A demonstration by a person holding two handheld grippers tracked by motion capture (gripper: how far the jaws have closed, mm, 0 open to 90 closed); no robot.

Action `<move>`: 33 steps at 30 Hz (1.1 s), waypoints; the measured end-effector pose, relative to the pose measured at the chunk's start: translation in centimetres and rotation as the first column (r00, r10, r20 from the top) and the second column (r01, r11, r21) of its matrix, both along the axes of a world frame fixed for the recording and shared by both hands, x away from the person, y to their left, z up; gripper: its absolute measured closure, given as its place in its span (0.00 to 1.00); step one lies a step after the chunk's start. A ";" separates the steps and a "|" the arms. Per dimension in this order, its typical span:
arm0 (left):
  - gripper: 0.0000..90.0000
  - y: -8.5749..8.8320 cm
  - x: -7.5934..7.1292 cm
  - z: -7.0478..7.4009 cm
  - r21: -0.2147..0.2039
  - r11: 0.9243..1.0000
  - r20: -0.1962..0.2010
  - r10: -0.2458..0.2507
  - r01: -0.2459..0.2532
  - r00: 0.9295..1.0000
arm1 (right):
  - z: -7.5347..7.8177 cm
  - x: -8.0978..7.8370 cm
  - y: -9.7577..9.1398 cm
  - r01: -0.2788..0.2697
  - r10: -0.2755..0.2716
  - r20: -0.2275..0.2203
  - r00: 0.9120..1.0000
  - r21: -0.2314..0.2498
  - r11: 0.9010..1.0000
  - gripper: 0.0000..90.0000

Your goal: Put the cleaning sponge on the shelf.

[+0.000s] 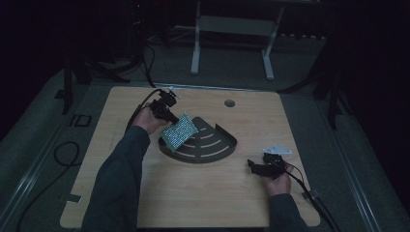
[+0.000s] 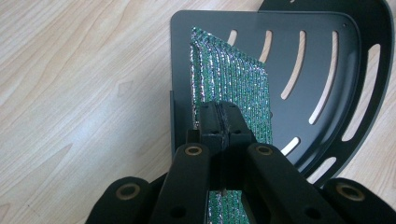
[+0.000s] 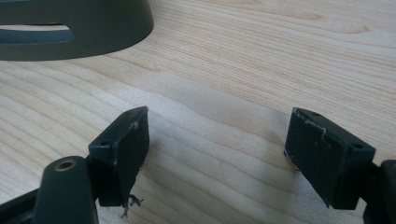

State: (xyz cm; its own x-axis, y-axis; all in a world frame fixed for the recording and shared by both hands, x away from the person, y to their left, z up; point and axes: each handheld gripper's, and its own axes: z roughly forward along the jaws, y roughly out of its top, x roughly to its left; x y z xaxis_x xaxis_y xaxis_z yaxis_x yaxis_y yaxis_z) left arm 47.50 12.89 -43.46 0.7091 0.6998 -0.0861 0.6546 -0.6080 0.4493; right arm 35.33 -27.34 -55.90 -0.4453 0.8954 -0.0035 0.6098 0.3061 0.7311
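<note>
A dark grey quarter-round rack (image 1: 212,145) with curved slots lies in the middle of the wooden table. My left gripper (image 1: 170,117) is shut on a green glittery scouring pad (image 1: 179,131), which hangs tilted over the rack's left part. In the left gripper view the pad (image 2: 238,79) stands edge-on between the closed jaws of the left gripper (image 2: 223,122), above the rack's slotted floor (image 2: 322,60). My right gripper (image 1: 251,165) rests low over bare wood to the right of the rack, its jaws wide apart. Between the right gripper (image 3: 217,154) fingers there is nothing but tabletop.
The table (image 1: 203,193) has a round cable hole (image 1: 229,103) at the back. A white table frame (image 1: 232,29) stands beyond it on the dark floor. Cables trail from both grippers. The rack's wall (image 3: 84,23) lies ahead and left of the right gripper.
</note>
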 end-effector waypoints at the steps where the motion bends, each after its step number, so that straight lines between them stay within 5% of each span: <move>1: 1.00 0.0 0.0 -0.1 0.000 1.000 0.002 0.001 -0.001 1.000 | 0.0 0.0 0.0 0.000 0.000 0.001 1.000 0.000 1.000 0.24; 33: 0.99 -1.1 0.5 -3.2 0.103 0.995 -0.026 0.012 -0.009 1.000 | 0.0 0.0 0.0 0.000 0.000 0.000 1.000 0.000 1.000 0.24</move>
State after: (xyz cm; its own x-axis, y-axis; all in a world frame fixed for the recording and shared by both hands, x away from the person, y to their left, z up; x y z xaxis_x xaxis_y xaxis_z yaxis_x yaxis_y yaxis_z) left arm 47.98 11.76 -46.65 0.7004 0.7131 -0.0314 0.6717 -0.6436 0.3670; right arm 35.33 -27.34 -55.90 -0.4452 0.8954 -0.0035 0.6096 0.3060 0.7312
